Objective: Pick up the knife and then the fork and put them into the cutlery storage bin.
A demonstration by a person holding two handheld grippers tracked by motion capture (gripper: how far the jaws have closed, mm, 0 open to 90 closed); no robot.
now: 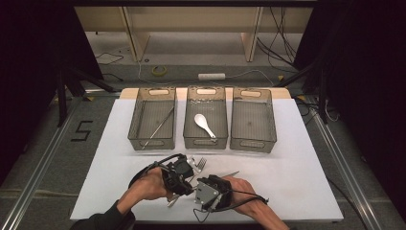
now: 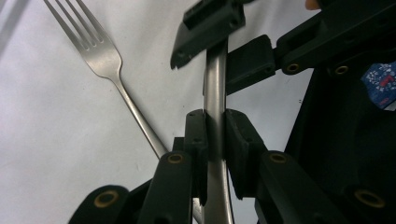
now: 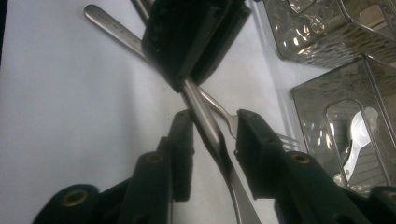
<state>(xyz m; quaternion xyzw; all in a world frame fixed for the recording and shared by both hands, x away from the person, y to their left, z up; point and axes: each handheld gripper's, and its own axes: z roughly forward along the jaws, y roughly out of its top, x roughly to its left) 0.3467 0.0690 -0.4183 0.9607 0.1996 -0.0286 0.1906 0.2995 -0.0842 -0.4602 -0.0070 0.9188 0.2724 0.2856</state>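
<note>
While clamped, knife (image 2: 215, 93) runs lengthwise—beside fork (image 2: 100, 51).

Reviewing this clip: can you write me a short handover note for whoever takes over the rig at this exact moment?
Left gripper: shut on the steel utensil, probably a knife, held just above the white table.
Right gripper: jaws straddle the same utensil, with a gap on one side, so not yet gripping.
Fork: lying loose on the table beside the grippers.
Done: thin metal rod in the left bin, white spoon in the middle bin.
Left: the right bin is empty; the utensil and fork likely still need binning.
</note>
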